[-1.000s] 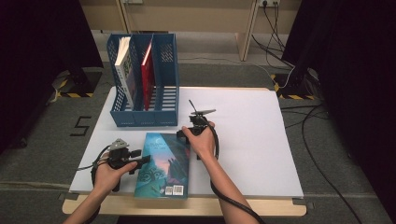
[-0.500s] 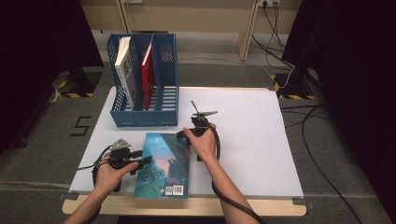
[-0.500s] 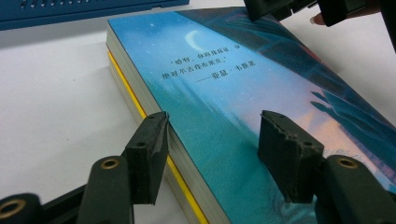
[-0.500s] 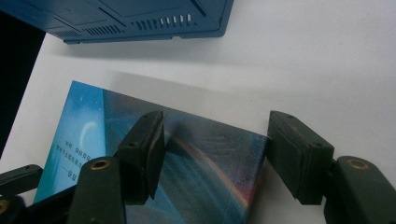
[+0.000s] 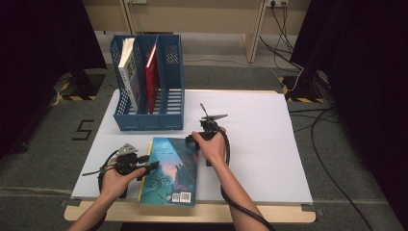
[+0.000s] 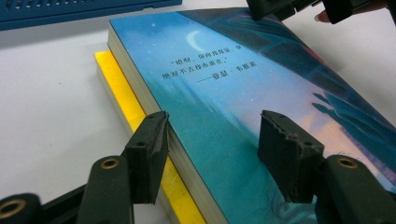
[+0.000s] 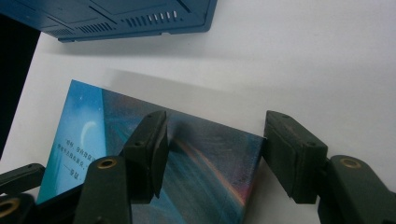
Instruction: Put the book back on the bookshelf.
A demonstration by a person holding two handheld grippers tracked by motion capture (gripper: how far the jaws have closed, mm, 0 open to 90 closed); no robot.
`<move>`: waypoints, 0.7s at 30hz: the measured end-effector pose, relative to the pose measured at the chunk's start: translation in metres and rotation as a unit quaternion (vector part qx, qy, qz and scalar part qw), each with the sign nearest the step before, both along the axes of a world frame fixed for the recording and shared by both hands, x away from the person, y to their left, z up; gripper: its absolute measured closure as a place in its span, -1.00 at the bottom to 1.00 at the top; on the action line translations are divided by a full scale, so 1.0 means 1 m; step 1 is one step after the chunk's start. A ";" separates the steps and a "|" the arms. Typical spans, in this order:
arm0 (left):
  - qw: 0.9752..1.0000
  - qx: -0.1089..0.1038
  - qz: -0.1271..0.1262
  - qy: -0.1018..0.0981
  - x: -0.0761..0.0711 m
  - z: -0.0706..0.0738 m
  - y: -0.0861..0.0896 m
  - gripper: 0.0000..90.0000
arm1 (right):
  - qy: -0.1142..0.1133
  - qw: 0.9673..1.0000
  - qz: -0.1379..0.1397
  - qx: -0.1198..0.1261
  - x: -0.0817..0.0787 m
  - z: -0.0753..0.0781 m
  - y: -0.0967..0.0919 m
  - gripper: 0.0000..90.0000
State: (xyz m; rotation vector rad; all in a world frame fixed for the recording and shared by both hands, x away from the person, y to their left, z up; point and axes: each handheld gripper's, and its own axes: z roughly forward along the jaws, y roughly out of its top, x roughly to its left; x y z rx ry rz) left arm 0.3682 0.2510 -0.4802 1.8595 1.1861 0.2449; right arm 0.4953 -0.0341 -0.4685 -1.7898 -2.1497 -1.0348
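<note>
A blue-covered book (image 5: pixel 171 168) lies flat near the table's front edge on top of a yellow book (image 6: pixel 121 88). My left gripper (image 5: pixel 153 166) is at the blue book's left side, open. In the left gripper view (image 6: pixel 217 144) one jaw stands against the page edge and the other over the cover (image 6: pixel 224 93). My right gripper (image 5: pixel 192 139) is at the book's far right corner, open. In the right gripper view (image 7: pixel 219 149) that corner (image 7: pixel 196 168) lies between the jaws, one over the cover, one just off the edge.
A blue file organizer (image 5: pixel 149 120) stands behind the book at the back left, holding a white book (image 5: pixel 127 72) and a red book (image 5: pixel 151 72); its right slot has room. The white table (image 5: pixel 269 144) stretches bare to the right. Cables trail from both grippers.
</note>
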 end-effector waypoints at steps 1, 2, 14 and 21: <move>1.000 -0.003 -0.001 0.004 0.000 0.000 0.000 -0.06 | 0.001 1.000 -0.001 0.002 -0.001 0.000 -0.001 -0.06; 1.000 -0.002 -0.001 0.004 -0.001 0.000 0.000 -0.07 | 0.004 1.000 -0.001 0.004 -0.001 0.000 -0.003 -0.06; 1.000 0.009 -0.008 0.005 -0.005 0.002 -0.001 -0.09 | 0.022 1.000 0.006 0.021 -0.006 -0.005 -0.004 -0.16; 1.000 0.007 -0.009 0.006 -0.005 0.002 -0.001 -0.10 | 0.023 1.000 0.011 0.016 -0.005 -0.005 -0.002 -0.20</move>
